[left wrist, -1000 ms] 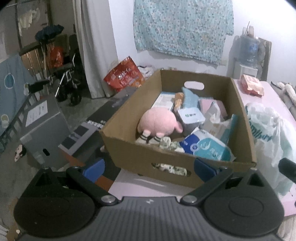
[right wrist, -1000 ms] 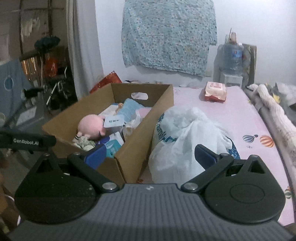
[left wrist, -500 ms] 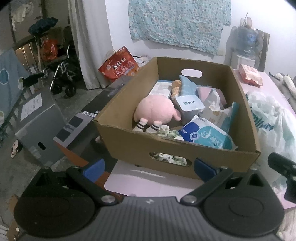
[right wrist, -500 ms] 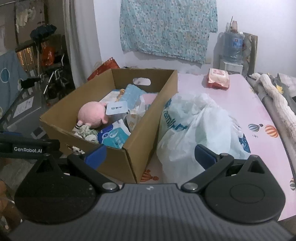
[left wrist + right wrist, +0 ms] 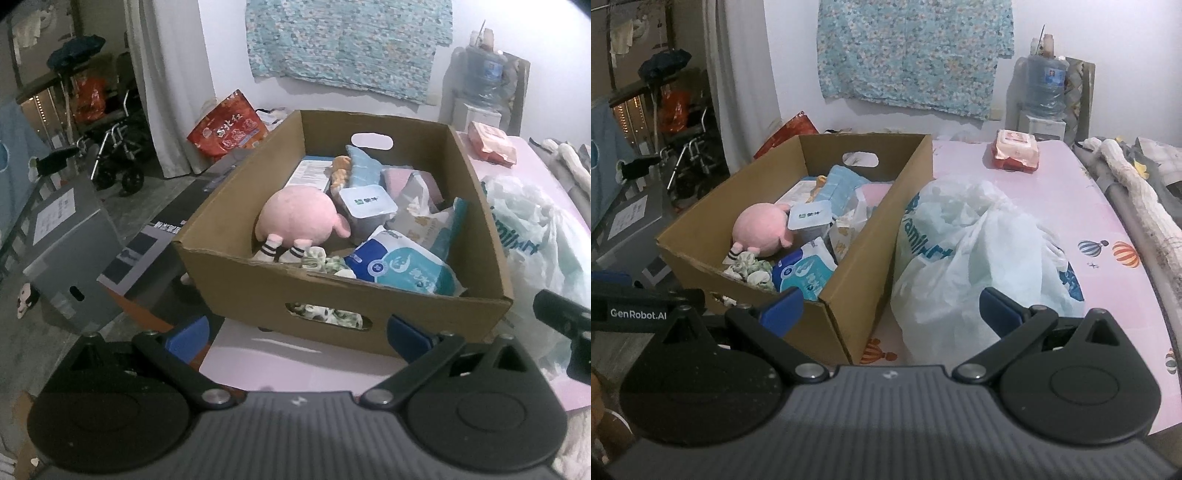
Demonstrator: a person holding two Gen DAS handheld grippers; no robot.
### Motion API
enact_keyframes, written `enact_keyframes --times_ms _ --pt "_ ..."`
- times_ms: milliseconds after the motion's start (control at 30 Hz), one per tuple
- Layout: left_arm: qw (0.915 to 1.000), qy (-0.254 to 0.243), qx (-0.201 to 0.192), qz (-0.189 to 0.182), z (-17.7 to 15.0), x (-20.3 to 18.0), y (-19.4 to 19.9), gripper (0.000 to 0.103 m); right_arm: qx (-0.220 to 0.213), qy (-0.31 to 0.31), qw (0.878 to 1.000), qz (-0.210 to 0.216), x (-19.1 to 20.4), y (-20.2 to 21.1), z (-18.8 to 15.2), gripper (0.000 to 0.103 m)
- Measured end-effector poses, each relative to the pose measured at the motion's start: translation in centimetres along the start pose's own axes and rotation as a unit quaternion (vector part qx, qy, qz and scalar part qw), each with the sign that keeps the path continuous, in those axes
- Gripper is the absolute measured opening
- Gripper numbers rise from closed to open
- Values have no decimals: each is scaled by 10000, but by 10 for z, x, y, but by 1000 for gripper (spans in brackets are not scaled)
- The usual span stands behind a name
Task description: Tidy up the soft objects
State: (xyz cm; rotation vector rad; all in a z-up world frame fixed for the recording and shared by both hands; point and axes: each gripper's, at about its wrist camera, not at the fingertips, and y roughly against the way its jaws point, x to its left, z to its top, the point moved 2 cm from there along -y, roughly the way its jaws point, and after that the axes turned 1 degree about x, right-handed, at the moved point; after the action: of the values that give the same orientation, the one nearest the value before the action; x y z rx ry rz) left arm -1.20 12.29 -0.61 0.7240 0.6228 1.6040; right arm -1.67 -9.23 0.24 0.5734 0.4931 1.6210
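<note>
Soft pink plush (image 5: 299, 216) lay inside the cardboard box (image 5: 343, 295), beside tissue packs (image 5: 404, 267). At three o'clock sat a plastic bag (image 5: 975, 251). Left gripper (image 5: 295, 334) and right gripper (image 5: 890, 310) were wide open, empty.

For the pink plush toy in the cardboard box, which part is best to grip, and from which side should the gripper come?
Probably the round body of the pink plush toy, from above. It lies on top of the other things, uncovered, while the near wall of the cardboard box blocks a level approach. The open left gripper faces it most directly. Its small striped feet give less to hold.
</note>
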Motion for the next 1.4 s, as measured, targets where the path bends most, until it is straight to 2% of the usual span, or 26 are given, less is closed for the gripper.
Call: enact_keyframes --times_ms 1400 --pt "9998 -82 136 -150 -3 -3 -6 103 184 18 9998 29 2 -4 -2 102"
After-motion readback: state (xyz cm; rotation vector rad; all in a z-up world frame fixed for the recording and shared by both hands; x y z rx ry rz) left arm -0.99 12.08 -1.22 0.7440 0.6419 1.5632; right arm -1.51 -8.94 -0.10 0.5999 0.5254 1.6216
